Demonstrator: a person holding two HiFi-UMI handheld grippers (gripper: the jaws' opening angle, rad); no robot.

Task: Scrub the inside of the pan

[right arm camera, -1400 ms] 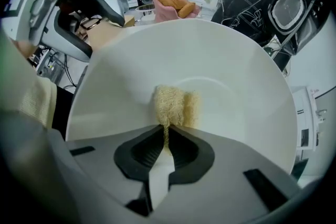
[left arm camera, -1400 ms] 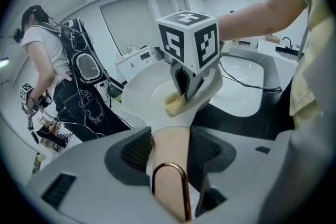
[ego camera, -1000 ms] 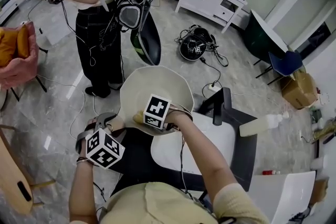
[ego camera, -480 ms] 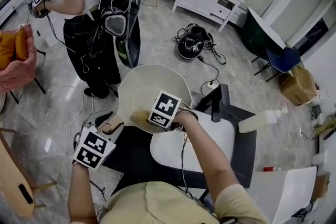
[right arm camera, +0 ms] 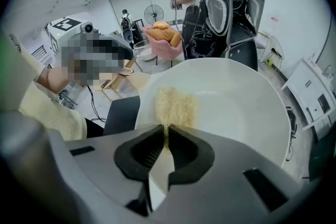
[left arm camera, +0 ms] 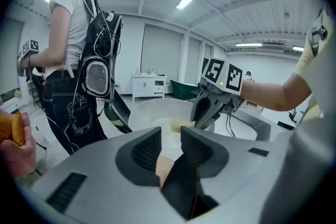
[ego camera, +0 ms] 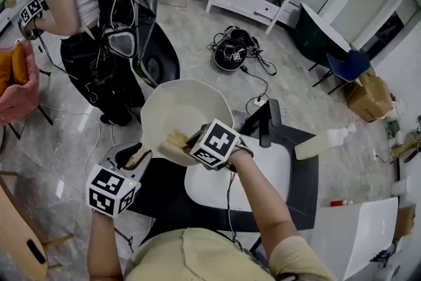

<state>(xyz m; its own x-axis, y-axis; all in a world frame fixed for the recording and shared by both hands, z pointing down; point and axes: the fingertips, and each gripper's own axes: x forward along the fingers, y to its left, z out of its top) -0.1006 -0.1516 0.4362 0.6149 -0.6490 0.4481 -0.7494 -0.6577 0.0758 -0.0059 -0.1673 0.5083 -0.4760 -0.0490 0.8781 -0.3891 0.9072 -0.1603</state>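
Head view: handle (left arm camera: 181, 191) mostly hidden beneath left gripper (ego camera: 133, 157), whose jaws have just been closing narrow onto it. Pan (ego camera: 187, 105) above table (ego camera: 161, 201) far edge, tilted, long axis handle-near, bowl-away. Right gripper (ego camera: 186, 141) pinches sponge (ego camera: 173, 139) against its inside.

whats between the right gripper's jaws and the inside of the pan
A tan scrub pad, pinched in the right gripper and lying against the pan wall; the right gripper view shows it.
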